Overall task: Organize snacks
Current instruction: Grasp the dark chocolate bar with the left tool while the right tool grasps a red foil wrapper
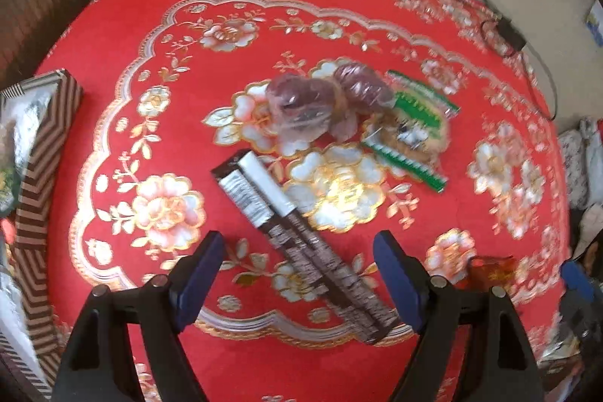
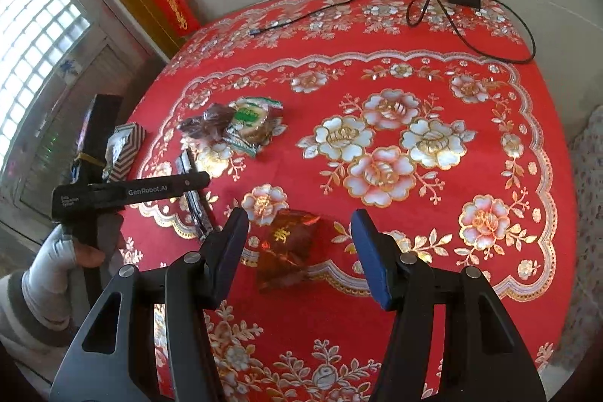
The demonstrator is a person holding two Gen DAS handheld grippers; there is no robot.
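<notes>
Left gripper [image 1: 297,274] wide open w/ the long brown-silver foil snack bars [image 1: 301,232] lying diagonal between its fingers, centre-bottom of frame; could grab just one bar. Right gripper [image 2: 299,251] also wide, straddling the crinkly red-gold wrapped snack packet [image 2: 288,247], lower centre; slick foil may squirt out.

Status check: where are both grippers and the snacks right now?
Left gripper open over the long brown bars. Right gripper open around the red packet. Nothing gripped. Striped box at left, nothing in the way.
</notes>
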